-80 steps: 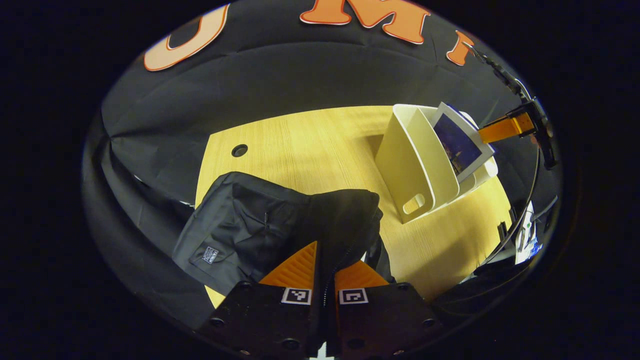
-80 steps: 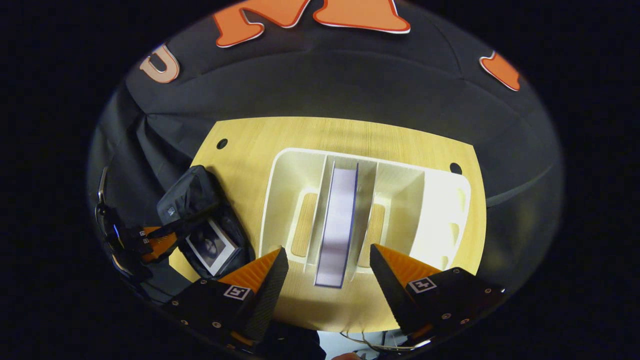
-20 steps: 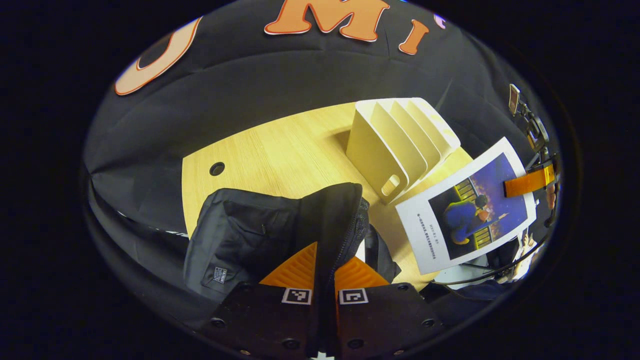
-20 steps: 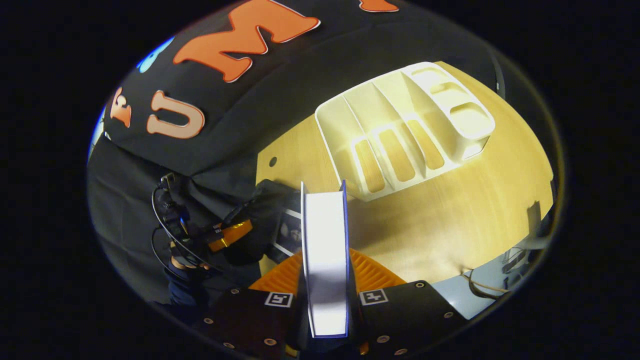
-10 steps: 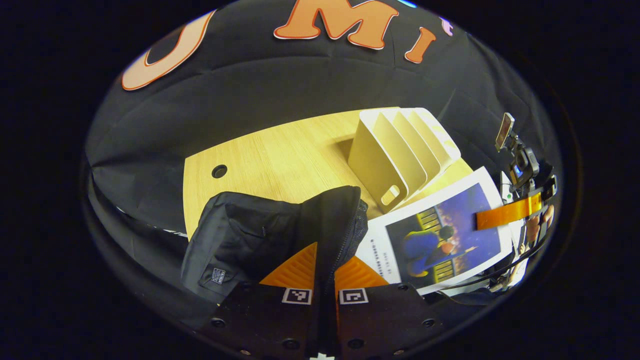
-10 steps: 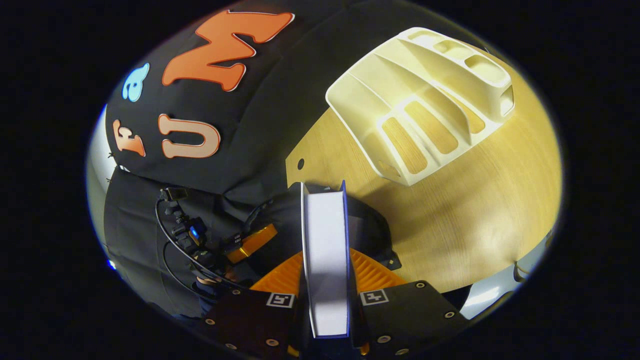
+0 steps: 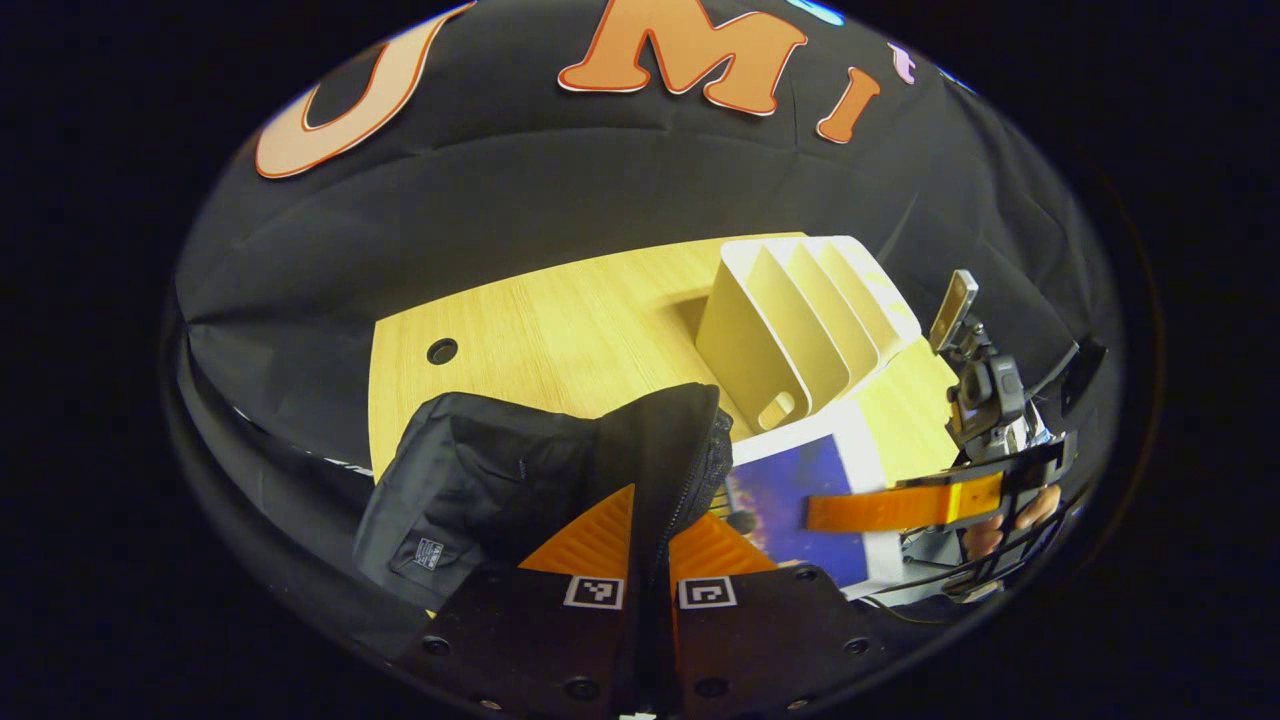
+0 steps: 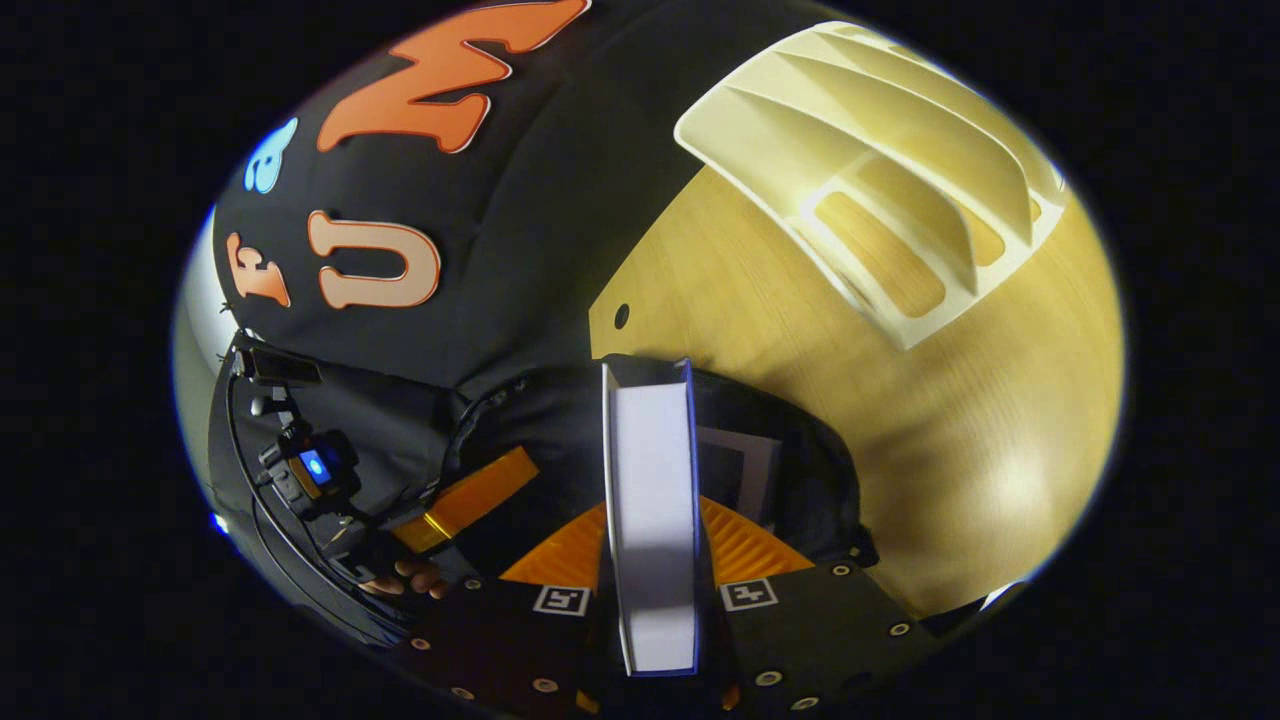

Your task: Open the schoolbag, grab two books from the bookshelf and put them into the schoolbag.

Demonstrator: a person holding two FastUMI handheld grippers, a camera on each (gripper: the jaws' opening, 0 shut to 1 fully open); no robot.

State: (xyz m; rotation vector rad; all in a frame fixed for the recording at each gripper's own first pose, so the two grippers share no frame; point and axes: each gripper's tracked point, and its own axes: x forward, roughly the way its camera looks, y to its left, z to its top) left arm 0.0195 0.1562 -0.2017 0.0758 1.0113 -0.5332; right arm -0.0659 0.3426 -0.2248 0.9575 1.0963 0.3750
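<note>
In the left gripper view, the left tongs (image 7: pixel 650 535) reach forward over the near edge of the wooden counter (image 7: pixel 560 330), fingers drawn nearly together on the zippered edge of the black schoolbag (image 7: pixel 520 480), which they hold lifted so the mouth gapes toward the right. The bag sits on the counter's near-left part, its small label facing the camera. Just right of the raised edge, the book (image 7: pixel 790 495), blue cover up, has its near end behind the bag's rim. The right tongs (image 7: pixel 815 512) come in from the right, one finger lying flat across the cover; the hand (image 7: pixel 1005 525) behind them holds the handle at the counter's right edge. Beyond the book stands the cream bookshelf (image 7: pixel 800 320), upright, its slots showing no books from this side.

In the right gripper view, the left tongs (image 8: pixel 530 462) show at left, tilted, on the bag's rim with fingers of the holding hand (image 8: pixel 405 578) below them. At centre the right tongs (image 8: pixel 655 545) point down into the open schoolbag (image 8: pixel 800 470), both fingers pressed on the book (image 8: pixel 652 500), held page-edge up with its far end inside the bag's mouth. A second book (image 8: pixel 740 462) lies inside the bag just right of it. The bookshelf (image 8: pixel 900 170) lies farther right on the counter (image 8: pixel 1000 420), well apart from the bag.
</note>
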